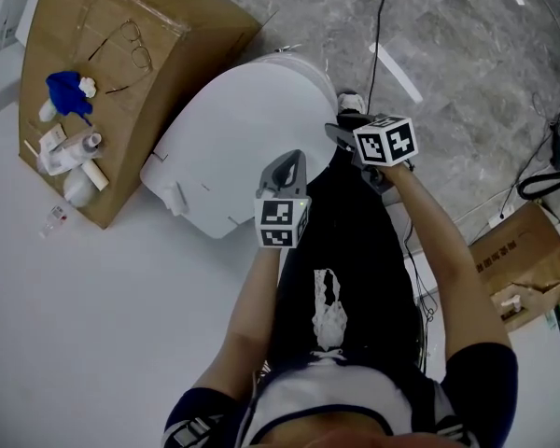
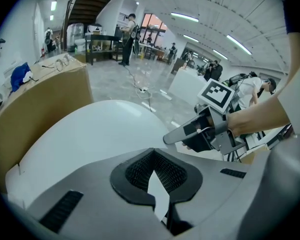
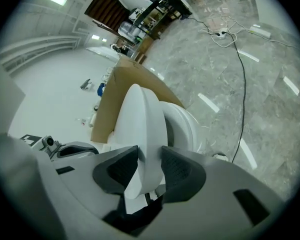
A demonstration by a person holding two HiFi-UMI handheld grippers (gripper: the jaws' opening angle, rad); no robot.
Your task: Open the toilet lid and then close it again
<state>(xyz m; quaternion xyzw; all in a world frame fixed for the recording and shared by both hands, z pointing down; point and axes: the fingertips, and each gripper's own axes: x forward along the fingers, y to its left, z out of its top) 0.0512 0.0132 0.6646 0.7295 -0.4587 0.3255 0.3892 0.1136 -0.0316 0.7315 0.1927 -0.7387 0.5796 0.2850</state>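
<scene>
White plastic pinched between the pads of the right hand-held gripper (image 3: 149, 156): the rim of the toilet lid (image 1: 243, 129), pressed from both sides, jaws partway apart around its thickness. Tilted up off the seat ring (image 3: 182, 124), seen edge-on in the right gripper view, with a gap open between the two. In the head view, spread as a pale oval just ahead of the person's legs, beside a cardboard box (image 1: 168, 45) at the left.

Left hand-held gripper (image 1: 289, 161) closed tight, nothing held, poised over the part of the lid nearest the person, just beside the right one and apart from it. Contact with the lid: cannot tell.

On the box top: a blue object (image 1: 67, 91), a pair of glasses (image 1: 135, 49), a few small white bottles (image 1: 75, 152). Grey marbled floor (image 1: 467, 45) beyond the toilet, crossed by a black cable (image 1: 381, 17). Second cardboard box (image 1: 523, 259) at the right, near the person's right arm.
</scene>
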